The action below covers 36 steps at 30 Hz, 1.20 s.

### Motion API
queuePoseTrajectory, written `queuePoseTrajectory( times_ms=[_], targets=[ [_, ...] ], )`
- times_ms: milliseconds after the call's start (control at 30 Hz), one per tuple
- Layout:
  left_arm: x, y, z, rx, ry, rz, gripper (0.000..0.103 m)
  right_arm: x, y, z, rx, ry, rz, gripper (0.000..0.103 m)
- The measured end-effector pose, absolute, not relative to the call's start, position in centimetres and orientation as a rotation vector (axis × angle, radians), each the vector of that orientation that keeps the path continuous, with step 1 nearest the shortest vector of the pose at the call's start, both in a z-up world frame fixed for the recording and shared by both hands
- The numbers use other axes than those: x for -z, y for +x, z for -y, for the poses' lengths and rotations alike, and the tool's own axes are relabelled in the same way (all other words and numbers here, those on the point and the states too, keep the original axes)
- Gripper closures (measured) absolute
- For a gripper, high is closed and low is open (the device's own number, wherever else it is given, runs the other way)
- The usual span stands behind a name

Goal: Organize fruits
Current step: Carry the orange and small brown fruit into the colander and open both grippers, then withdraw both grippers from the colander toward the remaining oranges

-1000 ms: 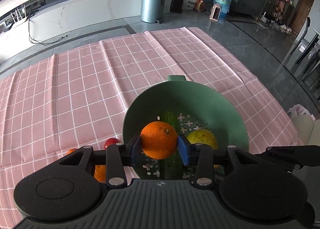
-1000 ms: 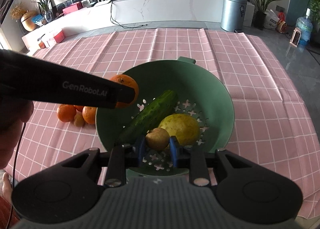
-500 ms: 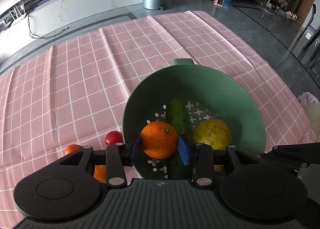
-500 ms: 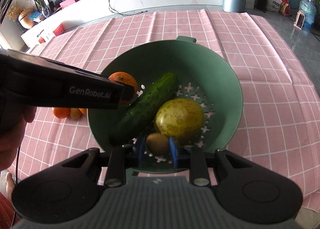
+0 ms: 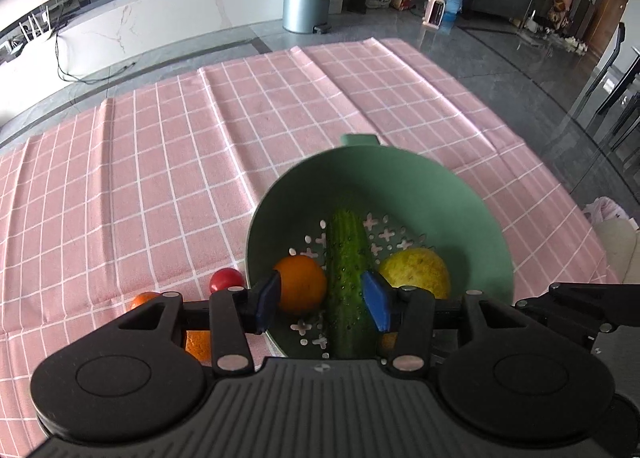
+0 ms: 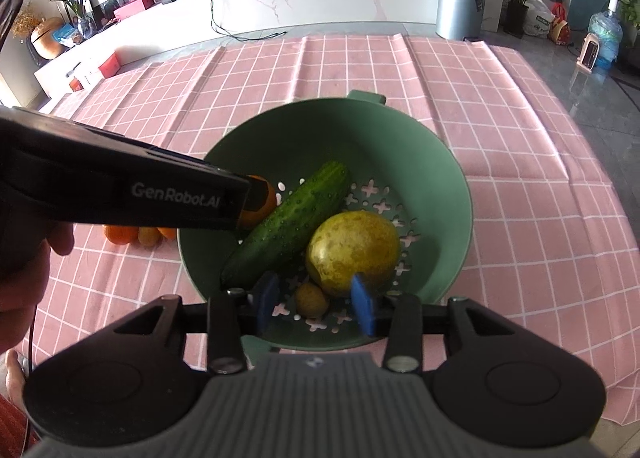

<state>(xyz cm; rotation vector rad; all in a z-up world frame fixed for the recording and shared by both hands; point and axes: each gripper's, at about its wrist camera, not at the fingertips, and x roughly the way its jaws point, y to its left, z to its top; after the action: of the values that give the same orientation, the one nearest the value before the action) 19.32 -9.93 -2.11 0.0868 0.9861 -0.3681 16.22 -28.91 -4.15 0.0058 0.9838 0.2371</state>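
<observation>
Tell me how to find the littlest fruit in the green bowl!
Look on the pink checked tablecloth for the green bowl with cross-shaped holes. On its floor, right beside the big yellow-green fruit, sits the small brownish fruit. It is far smaller than the cucumber and the orange, and dull brown.

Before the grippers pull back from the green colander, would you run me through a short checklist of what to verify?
1. Left gripper free of the orange: ok; its jaws are opening, and the right pad stands clear, though the left pad looks close to it.
2. Right gripper free of the small brown fruit: ok; jaws opening, gaps on both sides.
3. Both fruits inside the colander: ok, beside the cucumber and the large yellow fruit.
4. Orange settled, not rolling: cannot tell.
5. Fruit left on the tablecloth: not ok; a tomato and oranges remain outside.
</observation>
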Motion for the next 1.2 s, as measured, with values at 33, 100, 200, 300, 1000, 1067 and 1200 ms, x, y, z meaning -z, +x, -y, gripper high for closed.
queuePoseTrajectory(
  times_ms=[33, 100, 200, 300, 1000, 1067, 1200],
  targets=[
    [1.6, 19.1, 9.8, 0.368, 0.085, -0.97, 0.046, 3.9, 16.1, 28.9, -0.232, 0.003, -0.972, 0.063],
    [0.7, 18.4, 9.4, 0.368, 0.084, -0.94, 0.046, 3.3, 15.7, 28.8, -0.219, 0.001, -0.947, 0.062],
    [-0.7, 17.4, 8.7, 0.359, 0.086, -0.894, 0.046, 2.4, 15.1, 28.6, -0.199, 0.008, -0.9, 0.057],
    [-2.1, 16.1, 8.0, 0.346, 0.106, -0.847, 0.046, 1.4, 14.2, 28.3, -0.179, 0.022, -0.841, 0.056],
    [-1.9, 11.0, -1.3, 0.235, 0.107, -0.816, 0.046, 0.9, 9.1, 22.2, -0.211, 0.12, -0.661, 0.052],
    [-1.5, 10.7, -2.1, 0.235, 0.102, -0.818, 0.046, 1.3, 8.9, 21.3, -0.224, 0.103, -0.662, 0.052],
    [-0.6, 10.7, -3.1, 0.255, 0.085, -0.827, 0.046, 2.0, 8.8, 19.7, -0.256, 0.065, -0.662, 0.058]
  ],
)
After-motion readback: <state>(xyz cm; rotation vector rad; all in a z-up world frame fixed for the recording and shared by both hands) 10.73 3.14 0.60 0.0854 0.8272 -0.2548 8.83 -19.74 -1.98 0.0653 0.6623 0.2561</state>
